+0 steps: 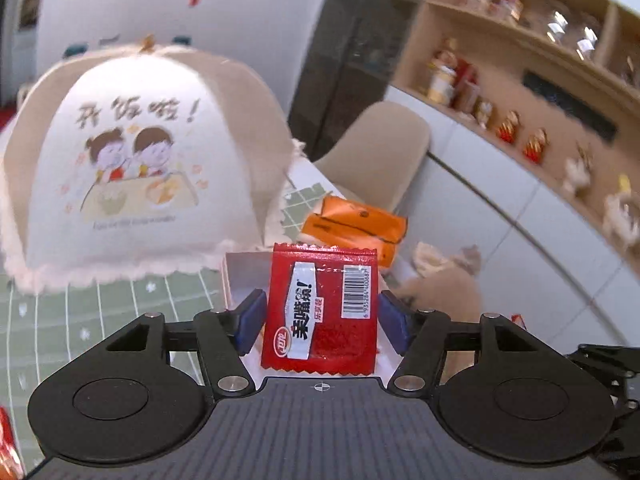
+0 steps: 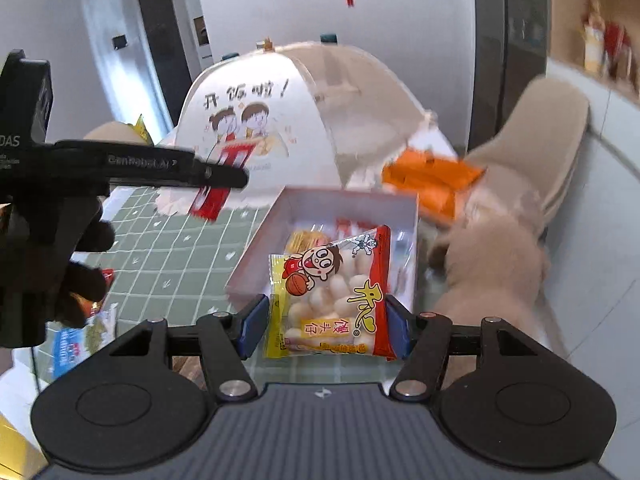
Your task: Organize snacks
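A red snack packet (image 1: 320,320) stands upright between the blue pads of my left gripper (image 1: 322,302), which is shut on its two side edges. Behind it shows a corner of the white box (image 1: 244,272). In the right wrist view my right gripper (image 2: 326,320) is shut on a clear bag of small white ball biscuits (image 2: 332,304) with a cartoon boy on it, held over the near side of the white box (image 2: 412,208), where other snacks lie. The left gripper (image 2: 236,178) shows side-on at the left, the red packet (image 2: 222,184) hanging from it.
A domed fabric food cover (image 1: 132,168) stands on the green grid tablecloth (image 1: 100,312) behind the box. Orange packets (image 2: 432,184) lie at its right, with a beige chair (image 2: 560,140) and a furry beige thing (image 2: 492,264) beyond. Loose snack packs (image 2: 72,348) lie near left, under a gloved hand (image 2: 80,264).
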Motion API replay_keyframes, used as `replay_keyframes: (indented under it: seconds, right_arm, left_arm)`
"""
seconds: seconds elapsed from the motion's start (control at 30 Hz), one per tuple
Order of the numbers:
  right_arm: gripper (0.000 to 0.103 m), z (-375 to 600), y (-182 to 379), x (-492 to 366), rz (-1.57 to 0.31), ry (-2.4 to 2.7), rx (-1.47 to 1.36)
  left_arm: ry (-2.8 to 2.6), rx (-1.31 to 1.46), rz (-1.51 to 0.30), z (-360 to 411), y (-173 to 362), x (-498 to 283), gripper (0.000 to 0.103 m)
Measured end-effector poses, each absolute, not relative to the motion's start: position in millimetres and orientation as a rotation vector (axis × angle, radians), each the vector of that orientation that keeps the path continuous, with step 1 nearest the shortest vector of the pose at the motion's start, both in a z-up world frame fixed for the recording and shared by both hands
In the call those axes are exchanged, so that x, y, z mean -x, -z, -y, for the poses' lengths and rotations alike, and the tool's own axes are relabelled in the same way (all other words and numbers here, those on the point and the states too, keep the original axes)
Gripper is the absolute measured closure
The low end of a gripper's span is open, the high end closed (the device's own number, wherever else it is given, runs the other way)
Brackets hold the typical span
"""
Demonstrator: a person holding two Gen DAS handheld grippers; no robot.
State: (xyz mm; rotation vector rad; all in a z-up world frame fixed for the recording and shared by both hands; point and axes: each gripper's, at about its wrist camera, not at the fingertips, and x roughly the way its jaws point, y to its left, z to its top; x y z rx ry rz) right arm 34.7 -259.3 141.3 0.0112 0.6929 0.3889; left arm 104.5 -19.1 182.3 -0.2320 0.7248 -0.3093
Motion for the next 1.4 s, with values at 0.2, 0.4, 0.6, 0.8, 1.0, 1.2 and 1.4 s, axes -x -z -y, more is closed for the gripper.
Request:
replay_keyframes:
  seconds: [0.2, 0.4, 0.6, 0.8, 1.0, 1.2, 1.4]
  right_arm:
    - [0.042, 231, -136, -106, -0.775, -0.411, -0.008]
    - [0.042, 235, -109, -107, -0.844, -0.277, -0.176]
    - [0.026, 222, -115, -147, -0.791, -0.271, -0.234]
    - [0.026, 186, -120, -132, -0.838, -0.217, -0.118]
    - [0.024, 159, -111, -60, -0.884, -0.316, 0.047]
    - [0.024, 109, -75, -27, -0.894, -0.491, 0.225]
    - [0.024, 26, -35, -25, -0.819, -0.682, 0.387]
  left_arm:
    - [0.460, 0.485, -0.669, 0, -166, -147, 0.037]
    - [0.417, 0.559, -0.628, -14, -157, -167, 0.039]
    - [0.381, 0.531, -0.599, -76, -149, -87, 0.039]
    - [0.095, 0.424, -0.812, -171, -112, -32, 0.039]
    - [0.054, 0.600, -0.929, -187, -78, -12, 0.039]
    - [0.104, 0.579, -0.944, -148, -65, 26, 0.044]
    - [0.032, 0.511, -0.975, -157, -67, 91, 0.044]
